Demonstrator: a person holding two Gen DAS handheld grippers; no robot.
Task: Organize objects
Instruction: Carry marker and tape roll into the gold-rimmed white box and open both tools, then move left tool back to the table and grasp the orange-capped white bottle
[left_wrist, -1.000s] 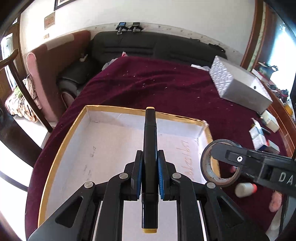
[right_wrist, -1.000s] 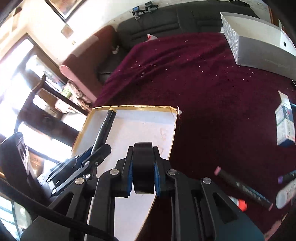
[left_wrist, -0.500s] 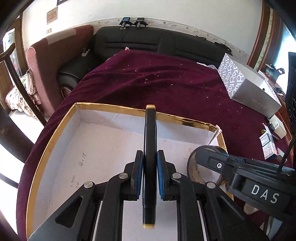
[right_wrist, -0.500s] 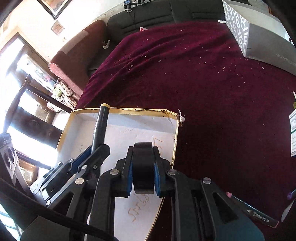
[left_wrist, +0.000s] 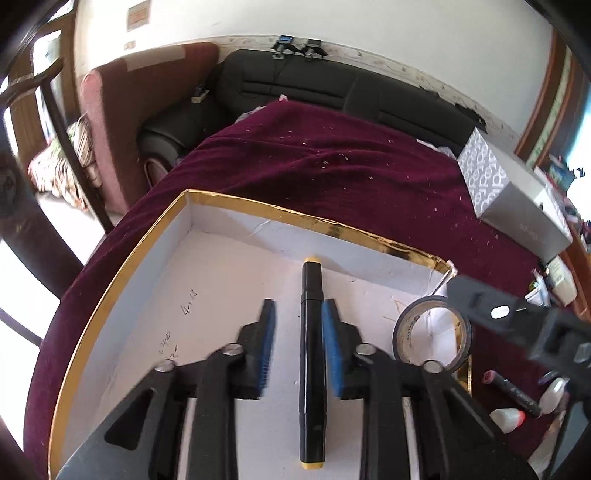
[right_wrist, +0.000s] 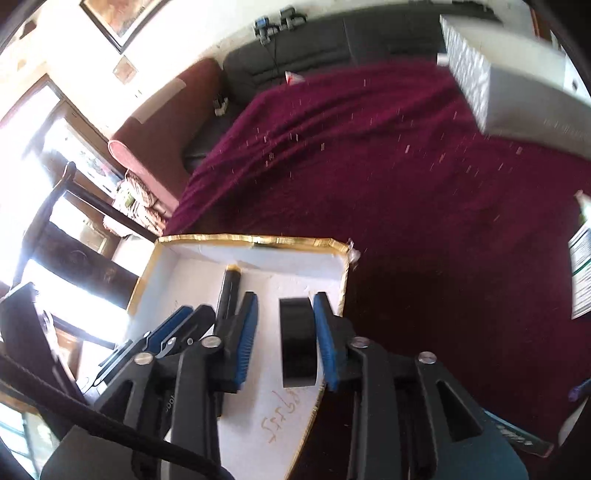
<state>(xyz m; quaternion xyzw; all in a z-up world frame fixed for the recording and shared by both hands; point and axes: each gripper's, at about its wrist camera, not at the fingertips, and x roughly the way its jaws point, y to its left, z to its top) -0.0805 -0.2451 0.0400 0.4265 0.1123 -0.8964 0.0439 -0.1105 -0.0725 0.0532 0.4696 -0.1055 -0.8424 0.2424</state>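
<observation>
You see a black marker with yellow end caps, a white box edged in gold, a dark tape roll, maroon cloth flecked pale, and a grey patterned carton.

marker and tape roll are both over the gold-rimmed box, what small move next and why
Probably lift both grippers clear. The left gripper and right gripper are opening, and the black marker and tape roll sit inside the gold-rimmed box.

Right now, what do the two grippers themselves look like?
Both match: the left gripper and right gripper are matte black, angular frames with triangular cut-outs and silver round screws. Their fingers carry ribbed blue pads. A black cable runs below the right one.
</observation>
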